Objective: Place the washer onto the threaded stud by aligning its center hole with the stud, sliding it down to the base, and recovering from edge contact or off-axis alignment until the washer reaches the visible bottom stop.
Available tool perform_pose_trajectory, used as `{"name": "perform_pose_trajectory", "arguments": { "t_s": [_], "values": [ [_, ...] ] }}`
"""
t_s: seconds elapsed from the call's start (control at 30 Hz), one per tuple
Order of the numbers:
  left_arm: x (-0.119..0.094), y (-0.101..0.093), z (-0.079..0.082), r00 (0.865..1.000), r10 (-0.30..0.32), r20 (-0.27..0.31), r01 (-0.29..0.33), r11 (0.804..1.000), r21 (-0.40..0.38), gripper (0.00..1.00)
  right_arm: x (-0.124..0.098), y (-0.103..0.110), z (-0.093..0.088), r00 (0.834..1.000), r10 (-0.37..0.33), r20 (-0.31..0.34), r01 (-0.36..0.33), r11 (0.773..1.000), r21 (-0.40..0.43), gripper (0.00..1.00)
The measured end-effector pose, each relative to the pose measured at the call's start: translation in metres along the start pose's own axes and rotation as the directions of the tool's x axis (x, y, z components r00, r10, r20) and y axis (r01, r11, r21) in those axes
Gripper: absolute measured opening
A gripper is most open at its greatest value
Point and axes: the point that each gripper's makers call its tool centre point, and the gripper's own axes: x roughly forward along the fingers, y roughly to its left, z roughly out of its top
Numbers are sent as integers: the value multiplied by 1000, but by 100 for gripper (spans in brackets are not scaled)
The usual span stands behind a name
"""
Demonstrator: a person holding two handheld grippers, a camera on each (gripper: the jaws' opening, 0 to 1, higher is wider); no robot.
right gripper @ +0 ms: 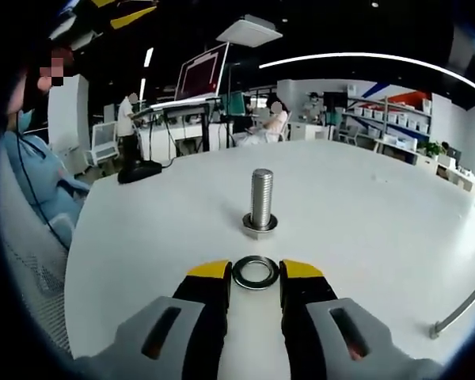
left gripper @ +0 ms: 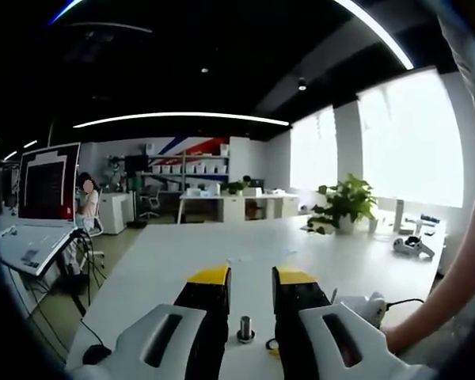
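Threaded stud (right gripper: pixel 261 199) stands upright; washer (right gripper: pixel 255 272) lies flat nearby.

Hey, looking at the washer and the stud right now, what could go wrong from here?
1. The washer lies flat on the white table between the right claw tips; being thin, it may slip out when pinched by the edge.
2. The threaded stud stands upright and apart; a tilted washer could catch on its top edge.
3. The left claw straddles the stud and might knock it.

Bright window (left gripper: pixel 412 142) glare, ceiling light strips (left gripper: pixel 182 119), dim ceiling, fisheye-warped soft edges
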Motion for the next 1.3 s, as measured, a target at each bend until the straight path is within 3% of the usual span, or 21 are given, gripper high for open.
{"name": "perform_pose_trajectory", "arguments": {
  "t_s": [0.27,0.73,0.93,1.3],
  "values": [
    [0,0,1,1000,-2,3,2,1000,-5,19,0,-2,21,999,-3,35,4,1000,-19,26],
    [2,-1,1,1000,-11,3,11,1000,-15,19,0,3,75,990,11,141,0,997,-81,26],
    [2,-1,0,1000,-10,3,10,1000,-18,19,11,-3,83,990,6,143,5,997,-75,26],
    [1,2,0,1000,-1,3,1,1000,-21,19,24,-8,83,993,11,121,-3,998,-63,26]
  ]
}}
